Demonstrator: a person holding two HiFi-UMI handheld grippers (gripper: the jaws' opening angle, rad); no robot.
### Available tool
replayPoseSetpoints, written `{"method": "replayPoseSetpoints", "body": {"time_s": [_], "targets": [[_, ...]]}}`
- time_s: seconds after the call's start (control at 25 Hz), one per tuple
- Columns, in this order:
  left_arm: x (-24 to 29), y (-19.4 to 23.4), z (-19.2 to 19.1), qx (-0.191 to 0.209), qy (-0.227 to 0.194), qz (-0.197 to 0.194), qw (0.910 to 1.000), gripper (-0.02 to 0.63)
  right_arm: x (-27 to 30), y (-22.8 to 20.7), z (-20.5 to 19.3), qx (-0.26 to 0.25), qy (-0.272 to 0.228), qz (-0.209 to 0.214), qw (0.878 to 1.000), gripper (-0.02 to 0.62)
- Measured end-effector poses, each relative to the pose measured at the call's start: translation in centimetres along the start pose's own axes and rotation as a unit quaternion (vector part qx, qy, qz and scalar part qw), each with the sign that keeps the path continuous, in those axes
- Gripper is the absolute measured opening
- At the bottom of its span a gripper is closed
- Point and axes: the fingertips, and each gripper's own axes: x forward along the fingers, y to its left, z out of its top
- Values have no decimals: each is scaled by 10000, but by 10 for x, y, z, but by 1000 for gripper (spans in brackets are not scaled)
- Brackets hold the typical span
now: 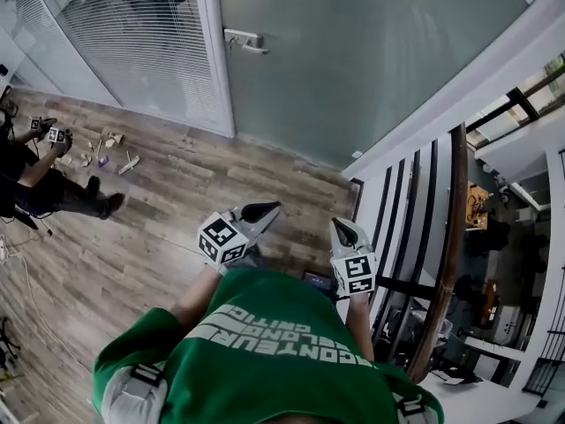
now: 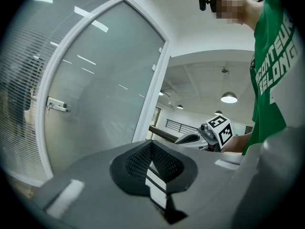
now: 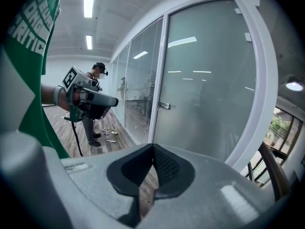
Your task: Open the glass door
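We stand on the wooden floor [image 1: 177, 193] facing the frosted glass door [image 1: 353, 69], which sits in its white frame in line with the glass partition [image 1: 132, 34] with slatted blinds beside it, and looks closed. Its metal handle [image 1: 243, 41] juts out at the door's edge next to that partition, well apart from both of our tools. The left gripper [image 1: 269, 208] is held out in front of our green shirt [image 1: 282, 352] and points toward the door; in the left gripper view its fingers [image 2: 136, 163] are clenched tip to tip with nothing between them, and the handle shows far off at the left. The right gripper [image 1: 340, 225] is held just beside the left one, angled a little more toward the floor. Its fingers [image 3: 167, 166] are also pressed together and empty, with the door filling the view beyond them and the handle small at mid-height. Neither gripper touches the door. To our right a railing [image 1: 446, 237] with a wooden handrail and dark bars runs along the edge of the landing. Off to the left another person [image 1: 35, 184] in dark clothes stands on the floor holding a pair of grippers, with a scatter of small items [image 1: 110, 153] lying near their feet; we cannot tell what these are.
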Motion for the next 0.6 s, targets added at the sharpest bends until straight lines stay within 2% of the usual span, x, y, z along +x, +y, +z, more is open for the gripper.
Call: {"method": "replayPoseSetpoints", "body": {"time_s": [0.16,0.36,0.6], "targets": [[-10,32,5,-79,-45,111,9999,9,22,2,22,-77,-36,82,9999,-8],[-23,55,5,-14,25,148,9999,9,42,12,20,-170,152,215,9995,-8],[-35,78,11,-112,-86,435,9990,9,66,18,39,-347,116,465,9982,-8]]}}
